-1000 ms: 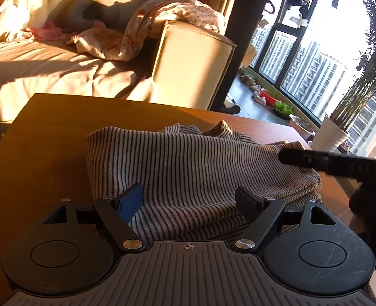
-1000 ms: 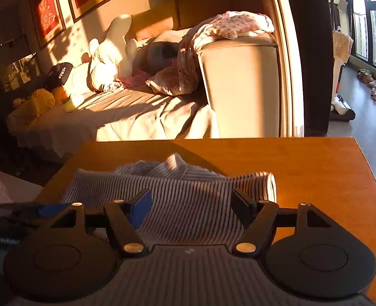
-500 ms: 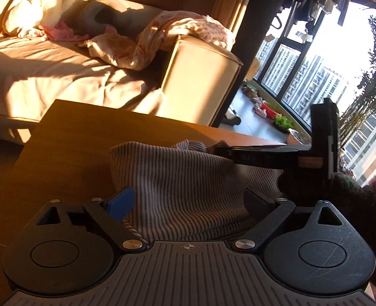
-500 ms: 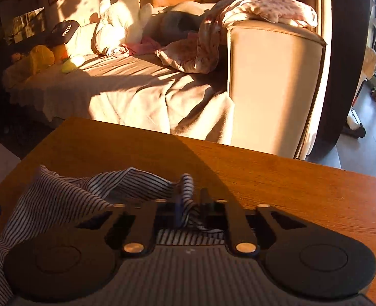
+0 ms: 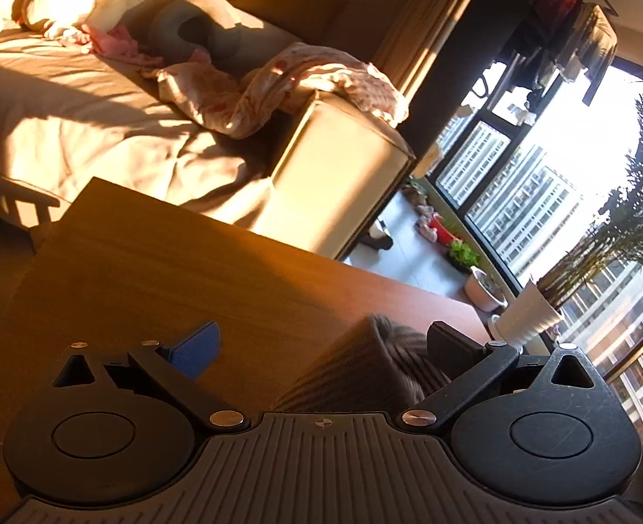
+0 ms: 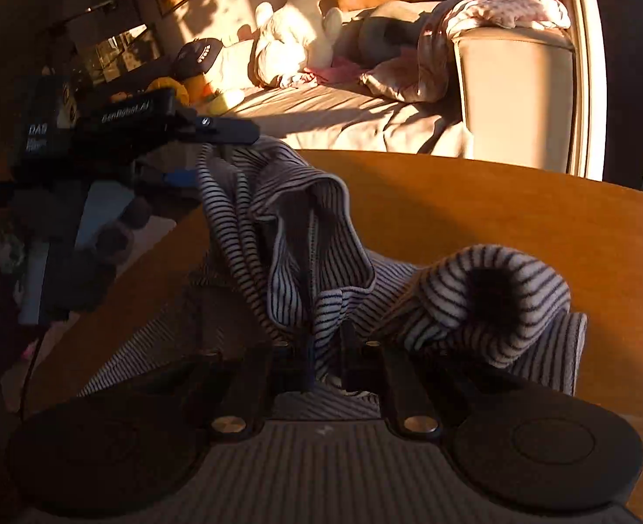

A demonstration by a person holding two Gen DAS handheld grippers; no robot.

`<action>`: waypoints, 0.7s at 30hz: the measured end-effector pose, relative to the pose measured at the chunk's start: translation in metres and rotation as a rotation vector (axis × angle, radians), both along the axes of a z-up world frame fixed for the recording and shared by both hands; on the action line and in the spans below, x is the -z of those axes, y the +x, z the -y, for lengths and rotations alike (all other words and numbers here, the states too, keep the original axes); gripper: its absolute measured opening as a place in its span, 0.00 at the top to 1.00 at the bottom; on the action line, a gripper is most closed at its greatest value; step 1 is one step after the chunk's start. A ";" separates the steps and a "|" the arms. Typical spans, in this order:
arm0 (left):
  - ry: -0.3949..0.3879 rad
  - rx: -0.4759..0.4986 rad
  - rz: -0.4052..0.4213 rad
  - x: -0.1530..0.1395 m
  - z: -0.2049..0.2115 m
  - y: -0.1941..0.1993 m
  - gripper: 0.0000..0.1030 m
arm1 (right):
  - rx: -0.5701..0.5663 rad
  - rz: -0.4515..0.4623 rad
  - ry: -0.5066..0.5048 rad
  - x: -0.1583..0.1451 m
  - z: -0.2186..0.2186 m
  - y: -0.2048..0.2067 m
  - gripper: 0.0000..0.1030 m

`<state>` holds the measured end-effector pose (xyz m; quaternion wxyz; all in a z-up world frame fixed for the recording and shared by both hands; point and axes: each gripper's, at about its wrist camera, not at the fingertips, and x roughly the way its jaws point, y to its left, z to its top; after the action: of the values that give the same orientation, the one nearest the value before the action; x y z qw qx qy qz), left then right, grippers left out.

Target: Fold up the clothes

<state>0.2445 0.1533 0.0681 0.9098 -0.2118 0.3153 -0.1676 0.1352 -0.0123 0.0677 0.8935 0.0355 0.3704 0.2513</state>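
**Striped garment lifted over the wooden table**

In the left wrist view, the left gripper [image 5: 321,345] is seen with its two fingers spread wide apart and nothing clamped between them. A fold of the striped garment [image 5: 365,371] is raised just in front of the right finger, near the right edge of the wooden table [image 5: 168,270]. Whether the cloth touches that finger cannot be told. Beyond the far edge of the table, a sofa [image 5: 103,131] is seen with a pink blanket [image 5: 286,83] thrown over its arm. A white plant pot [image 5: 526,318] is placed by the window.

In the right wrist view, the right gripper [image 6: 325,345] is clenched on the striped garment [image 6: 304,236], and a bunch of cloth is pinched between the closed fingers. The garment is held up above the table [image 6: 496,218] near its left edge. One rolled part [image 6: 487,292] is hanging to the right. The left gripper [image 6: 216,139] is seen at the upper left, beside the top of the lifted cloth; its grasp cannot be told from here. A white plush toy [image 6: 290,30] is lying on the sofa [image 6: 343,105].
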 end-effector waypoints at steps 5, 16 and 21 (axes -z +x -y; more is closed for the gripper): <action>0.072 0.057 0.043 -0.004 0.015 -0.014 0.45 | -0.032 0.022 0.020 -0.016 0.011 -0.014 0.87; 0.147 0.173 0.019 0.005 0.002 -0.053 0.56 | 0.086 0.074 -0.130 -0.020 0.042 -0.018 0.60; 0.270 0.223 -0.025 0.016 -0.007 -0.077 0.48 | 0.098 0.007 -0.135 0.006 0.053 -0.040 0.60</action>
<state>0.1678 0.1607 0.0524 0.9019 -0.0533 0.3675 -0.2207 0.0957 -0.0651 0.0615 0.9063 -0.0078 0.3813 0.1820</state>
